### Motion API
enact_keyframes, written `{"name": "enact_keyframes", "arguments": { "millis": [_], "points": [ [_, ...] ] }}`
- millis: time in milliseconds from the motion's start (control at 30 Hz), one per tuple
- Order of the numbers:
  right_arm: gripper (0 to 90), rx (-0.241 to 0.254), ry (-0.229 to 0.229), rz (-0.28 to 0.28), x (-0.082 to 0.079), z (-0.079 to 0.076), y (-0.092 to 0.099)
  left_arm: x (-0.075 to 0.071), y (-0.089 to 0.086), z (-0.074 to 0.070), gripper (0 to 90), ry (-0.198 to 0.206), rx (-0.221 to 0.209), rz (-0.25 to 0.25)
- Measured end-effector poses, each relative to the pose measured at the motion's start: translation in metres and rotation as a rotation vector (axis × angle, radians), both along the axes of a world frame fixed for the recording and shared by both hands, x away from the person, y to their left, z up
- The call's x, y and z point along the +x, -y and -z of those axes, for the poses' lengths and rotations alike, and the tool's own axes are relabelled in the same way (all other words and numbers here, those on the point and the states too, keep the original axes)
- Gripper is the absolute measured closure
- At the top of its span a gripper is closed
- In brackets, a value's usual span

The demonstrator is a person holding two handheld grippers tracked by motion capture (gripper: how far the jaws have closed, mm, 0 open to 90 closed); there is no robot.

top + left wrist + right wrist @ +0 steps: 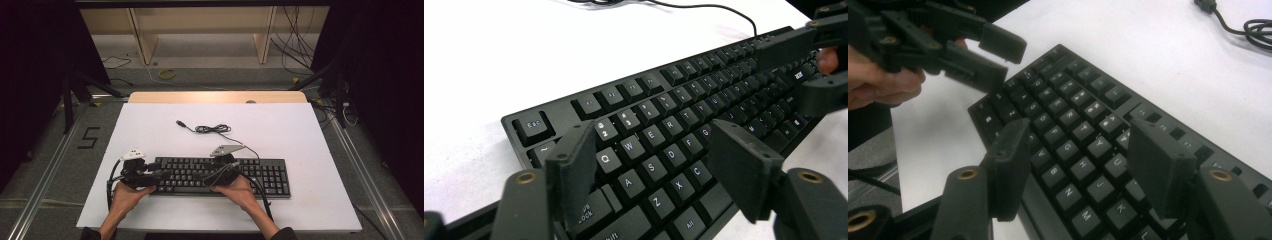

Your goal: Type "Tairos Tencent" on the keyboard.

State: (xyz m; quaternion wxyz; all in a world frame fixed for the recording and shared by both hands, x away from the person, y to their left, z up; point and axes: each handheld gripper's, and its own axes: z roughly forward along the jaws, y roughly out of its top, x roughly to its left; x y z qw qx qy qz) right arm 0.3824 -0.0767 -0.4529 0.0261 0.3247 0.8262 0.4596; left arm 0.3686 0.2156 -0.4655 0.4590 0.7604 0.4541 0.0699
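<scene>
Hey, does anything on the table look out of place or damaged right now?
Nothing looks damaged. The black keyboard lies flat and square on the white table; its black cable trails loosely coiled behind it, the plug unconnected.

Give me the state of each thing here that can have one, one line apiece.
Keyboard: lying flat on the white table, keys up.
Keyboard cable: unplugged, partly coiled on the table behind the keyboard.
Left gripper: open above the keys, holding nothing.
Right gripper: open above the keys, holding nothing.
</scene>
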Motion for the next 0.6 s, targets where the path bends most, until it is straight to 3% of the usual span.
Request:
{"name": "enact_keyframes", "arguments": {
  "millis": [267, 600],
  "points": [
    [40.1, -0.001, 0.008, -0.001, -0.007, 0.001, 0.010, 0.006, 0.008, 0.001, 52.0, -0.009, 0.019, 0.025],
    [37.2, -0.004, 0.008, 0.004, -0.016, 0.005, 0.022, 0.016, 0.024, 0.004, 78.7, -0.021, 0.078, 0.065]
  ]
}}
